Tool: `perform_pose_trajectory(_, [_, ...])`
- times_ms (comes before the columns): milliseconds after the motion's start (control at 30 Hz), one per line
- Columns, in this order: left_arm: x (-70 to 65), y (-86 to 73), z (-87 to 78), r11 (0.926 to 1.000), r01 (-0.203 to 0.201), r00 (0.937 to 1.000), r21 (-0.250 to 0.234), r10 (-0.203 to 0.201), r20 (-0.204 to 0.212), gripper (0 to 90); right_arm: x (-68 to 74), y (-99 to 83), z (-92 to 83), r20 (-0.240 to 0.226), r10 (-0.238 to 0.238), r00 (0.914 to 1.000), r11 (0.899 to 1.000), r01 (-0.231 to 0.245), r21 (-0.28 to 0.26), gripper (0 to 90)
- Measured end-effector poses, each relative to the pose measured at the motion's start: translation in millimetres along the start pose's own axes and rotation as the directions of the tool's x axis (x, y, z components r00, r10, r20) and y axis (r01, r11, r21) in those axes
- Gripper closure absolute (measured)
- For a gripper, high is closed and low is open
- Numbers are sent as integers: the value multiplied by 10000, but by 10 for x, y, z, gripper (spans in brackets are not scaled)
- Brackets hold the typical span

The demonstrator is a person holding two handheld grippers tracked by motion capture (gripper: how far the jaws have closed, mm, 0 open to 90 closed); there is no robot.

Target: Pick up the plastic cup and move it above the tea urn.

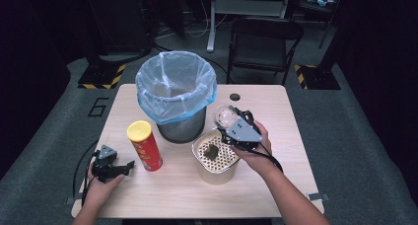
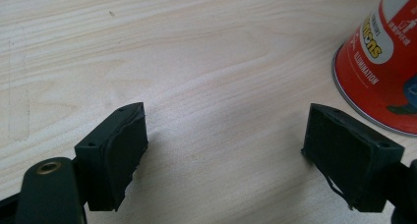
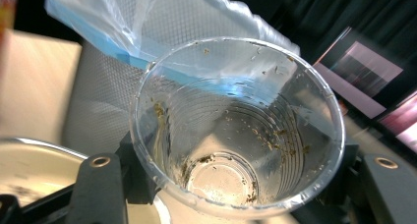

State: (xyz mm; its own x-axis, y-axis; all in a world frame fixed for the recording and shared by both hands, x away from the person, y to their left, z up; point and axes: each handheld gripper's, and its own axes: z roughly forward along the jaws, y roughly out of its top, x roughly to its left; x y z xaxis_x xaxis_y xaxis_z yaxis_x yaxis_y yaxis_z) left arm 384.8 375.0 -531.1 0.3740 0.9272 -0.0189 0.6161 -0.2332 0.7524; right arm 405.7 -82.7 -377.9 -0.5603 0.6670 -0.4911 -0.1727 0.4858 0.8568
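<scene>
Your right gripper (image 1: 230, 127) has its jaws clamped on a clear plastic cup (image 3: 236, 130) that is tipped on its side, mouth toward the gripper's own camera, with wet brown residue stuck to the inner wall and base. It sits between the bagged mesh waste bin (image 1: 176, 94) just ahead of the gripper and the perforated strainer tub (image 1: 215, 156) just below it, where a dark clump of dregs (image 1: 212, 151) lies. The risk is the cup itself: thin, ribbed plastic can buckle or squirt out of a hard squeeze, and a cup held this tilted may shed drips onto the worktop (image 1: 276, 111) rather than into the bin. The loose blue-edged liner (it hangs just past the cup's rim) could snag the cup if you go in low. Your left gripper (image 1: 117, 168) rests on the worktop with jaws spread and nothing between them, a red crisp can (image 1: 144, 146) standing just beside it; a careless sweep would topple that. The worktop is pale wood grain, standing on grey carpet in a dim room, with a black folding chair (image 1: 263, 47) beyond the bin.
</scene>
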Motion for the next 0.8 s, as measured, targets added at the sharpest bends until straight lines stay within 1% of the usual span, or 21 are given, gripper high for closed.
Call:
perform_pose_trajectory(33, [0, 0, 0, 10000, 1, 10000, 0, -1, 1, 165, -41, -3, -7, -238, 530, 9983, 9986, -529, 60, 341])
perform_pose_trajectory(67, [0, 0, 0, 10000, -1, 10000, 2, 1, -1, 165, -67, -5, -9, -432, 903, 9950, 9959, -899, 115, 341])
perform_pose_trajectory(100, [0, 0, 0, 10000, 1, 10000, 1, -1, 0, 165, -111, -7, -15, -676, 1444, 9872, 9895, -1437, 154, 341])
perform_pose_trajectory(133, [0, 0, 0, 10000, -1, 10000, 3, 1, 0, 165, -138, -7, -30, -852, 1880, 9785, 9822, -1871, 193, 341])
perform_pose_trajectory(167, [0, 0, 0, 10000, 6, 10000, 1, -6, -1, 165, -171, -9, -38, -1057, 2213, 9695, 9752, -2202, 220, 341])
perform_pose_trajectory(200, [0, 0, 0, 10000, -1, 10000, 2, 1, -1, 165, -187, -6, -46, -1267, 2800, 9516, 9600, -2785, 296, 341])
perform_pose_trajectory(233, [0, 0, 0, 10000, 2, 10000, 4, -2, -2, 165, -237, -14, -58, -1622, 3348, 9282, 9420, -3337, 348, 342])
perform_pose_trajectory(267, [0, 0, 0, 10000, -4, 10000, 8, 4, 1, 165, -237, -14, -58, -1622, 3348, 9282, 9420, -3337, 348, 342])
perform_pose_trajectory(300, [0, 0, 0, 10000, -2, 10000, 4, 2, -1, 165, -278, -15, -68, -1933, 3894, 9006, 9198, -3913, 295, 342])
perform_pose_trajectory(333, [0, 0, 0, 10000, -1, 10000, 1, 1, -1, 165, -278, -15, -68, -1933, 3894, 9006, 9198, -3913, 295, 342])
perform_pose_trajectory(367, [0, 0, 0, 10000, -2, 10000, 0, 2, -2, 165, -307, -17, -75, -2230, 4410, 8693, 8943, -4467, 271, 345])
perform_pose_trajectory(400, [0, 0, 0, 10000, 1, 10000, -2, -1, -1, 165, -307, -17, -75, -2230, 4410, 8693, 8943, -4467, 271, 345])
perform_pose_trajectory(467, [0, 0, 0, 10000, 3, 10000, -3, -3, -3, 165, -330, -17, -85, -2483, 4794, 8418, 8721, -4886, 274, 347])
perform_pose_trajectory(500, [1, 0, 0, 10000, 9, 10000, -4, -9, 3, 165, -349, -16, -86, -2696, 4994, 8233, 8589, -5112, 299, 347])
perform_pose_trajectory(533, [0, 0, 0, 10000, 12, 10000, -5, -12, -1, 165, -349, -16, -86, -2696, 4994, 8233, 8589, -5112, 299, 347])
perform_pose_trajectory(567, [0, 0, 0, 10000, 17, 10000, -7, -17, -1, 165, -353, -12, -90, -2786, 5161, 8100, 8487, -5275, 385, 347])
perform_pose_trajectory(600, [0, 0, 0, 10000, 23, 10000, -5, -23, -4, 165, -360, -8, -91, -2871, 5217, 8033, 8449, -5332, 435, 347])
perform_pose_trajectory(667, [-2, 1, 0, 10000, 73, 10000, -2, -73, -32, 166, -362, 10, -99, -2914, 5311, 7957, 8400, -5395, 579, 347])
perform_pose_trajectory(700, [-5, 1, 0, 10000, 86, 10000, 13, -86, -42, 166, -371, 17, -97, -2943, 5192, 8024, 8470, -5290, 518, 347])
perform_pose_trajectory(800, [-14, 3, 1, 10000, 79, 9999, 19, -78, -151, 162, -383, 64, -114, -2981, 5177, 8020, 8481, -5269, 554, 344])
